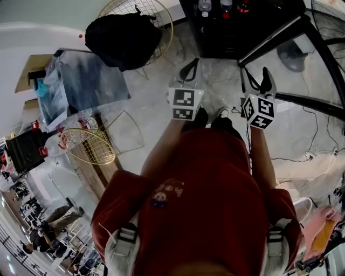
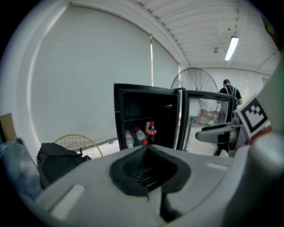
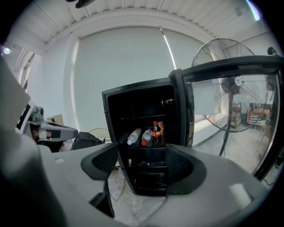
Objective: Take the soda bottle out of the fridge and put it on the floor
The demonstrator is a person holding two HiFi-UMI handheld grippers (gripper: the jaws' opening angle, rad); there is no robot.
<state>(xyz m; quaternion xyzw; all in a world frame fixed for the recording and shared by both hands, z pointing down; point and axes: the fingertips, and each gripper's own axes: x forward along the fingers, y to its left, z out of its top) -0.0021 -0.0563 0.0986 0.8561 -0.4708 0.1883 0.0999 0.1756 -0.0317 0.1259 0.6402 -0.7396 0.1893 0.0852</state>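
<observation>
Both grippers up in front of me now; my left gripper (image 1: 190, 69) has its jaws pressed together with nothing in them; my right gripper (image 1: 265, 81), just beside it, has its jaws spread wide and empty. Through that gap I'm looking at the small black fridge (image 3: 137, 99); its glass door (image 3: 230, 115) is swung open to the right. The soda bottle (image 3: 155, 133) stands upright on the upper shelf, red cap, red label, well apart from both grippers; two clear water bottles (image 3: 134, 135) lie tilted just to its left; a can (image 3: 161, 127) stands just to its right. A standing fan (image 3: 224, 57) shows behind the door; a black backpack (image 1: 123, 35) rests on the floor (image 1: 156, 108) to my left, against a wire fan guard (image 1: 161, 16).
</observation>
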